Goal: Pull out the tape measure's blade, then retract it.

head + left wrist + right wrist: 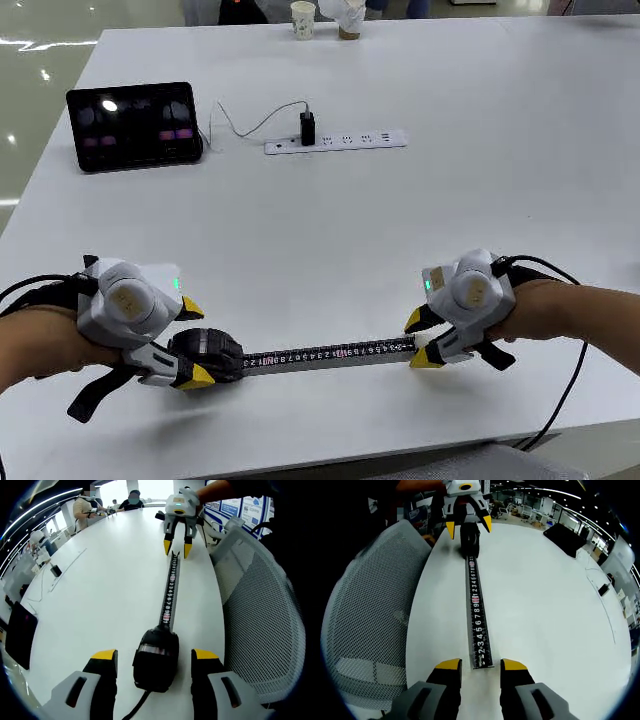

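The black tape measure case (207, 356) lies on the white table (400, 210) near its front edge. Its dark blade (330, 353) is drawn out flat to the right. In the left gripper view the case (156, 656) sits between my left gripper's (155, 656) yellow-tipped fingers (104, 656) with a gap on each side. My left gripper (194, 343) is open. The blade's end (482, 663) lies between the jaws of my right gripper (480, 665), untouched. My right gripper (420, 339) is open too.
A dark tablet (133, 125) stands at the back left, with a white power strip (336, 142) and its plugged charger beside it. Two paper cups (303, 19) sit at the far edge. A mesh chair (262, 615) stands close to the table's front edge.
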